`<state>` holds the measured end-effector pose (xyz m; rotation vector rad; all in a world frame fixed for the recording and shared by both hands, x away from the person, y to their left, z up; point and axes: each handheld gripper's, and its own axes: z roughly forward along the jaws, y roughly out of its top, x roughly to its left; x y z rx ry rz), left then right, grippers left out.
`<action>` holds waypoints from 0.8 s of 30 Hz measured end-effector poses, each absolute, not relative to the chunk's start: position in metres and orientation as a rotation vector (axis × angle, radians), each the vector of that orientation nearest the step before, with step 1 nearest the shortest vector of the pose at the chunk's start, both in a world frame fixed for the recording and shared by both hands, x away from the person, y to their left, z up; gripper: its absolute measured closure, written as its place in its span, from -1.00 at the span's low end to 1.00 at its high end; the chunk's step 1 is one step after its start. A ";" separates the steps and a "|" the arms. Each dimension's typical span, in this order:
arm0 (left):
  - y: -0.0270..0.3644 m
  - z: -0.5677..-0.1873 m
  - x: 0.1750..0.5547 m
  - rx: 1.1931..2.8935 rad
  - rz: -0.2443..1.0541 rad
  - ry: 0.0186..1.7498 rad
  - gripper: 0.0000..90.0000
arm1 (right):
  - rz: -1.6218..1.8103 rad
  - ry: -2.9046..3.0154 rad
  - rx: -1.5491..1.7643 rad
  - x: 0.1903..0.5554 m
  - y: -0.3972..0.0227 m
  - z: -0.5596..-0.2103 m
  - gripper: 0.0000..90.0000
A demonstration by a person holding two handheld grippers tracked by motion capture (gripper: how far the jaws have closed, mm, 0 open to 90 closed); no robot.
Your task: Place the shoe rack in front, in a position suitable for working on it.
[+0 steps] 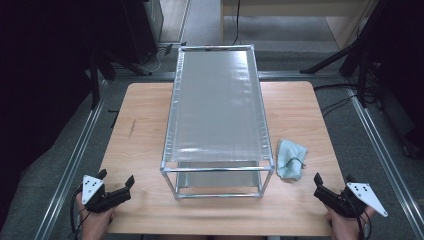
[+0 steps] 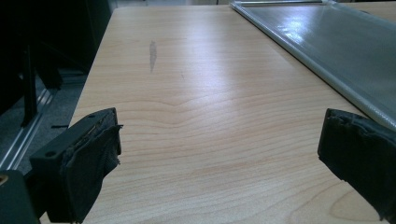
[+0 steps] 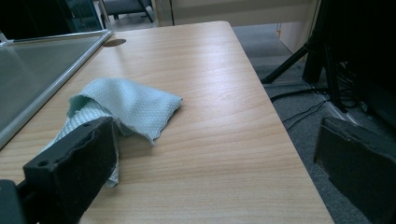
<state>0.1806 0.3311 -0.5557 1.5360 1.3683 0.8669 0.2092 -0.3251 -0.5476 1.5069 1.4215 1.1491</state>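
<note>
A metal-framed rack with a grey glass top and a lower shelf stands in the middle of the wooden table. A crumpled pale green cloth lies on the table just right of the rack's near corner, and also lies close ahead in the right gripper view. My left gripper rests open at the table's near left corner, empty, its jaws wide apart over bare wood. My right gripper is open at the near right corner, a short way behind the cloth, holding nothing.
The rack's glass edge runs along the right of the left gripper view. Dark stand legs and cables sit on the grey floor around the table. The table's right edge drops off beside my right gripper.
</note>
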 end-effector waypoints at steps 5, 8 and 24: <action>0.331 -0.556 0.182 1.538 0.873 1.370 -1.00 | 1.161 1.425 1.510 0.209 -0.326 -0.548 -1.00; 0.330 -0.556 0.183 1.537 0.875 1.372 -1.00 | 1.168 1.432 1.510 0.209 -0.326 -0.548 -1.00; 0.329 -0.554 0.182 1.529 0.879 1.353 -1.00 | 1.128 1.427 1.470 0.208 -0.321 -0.548 -1.00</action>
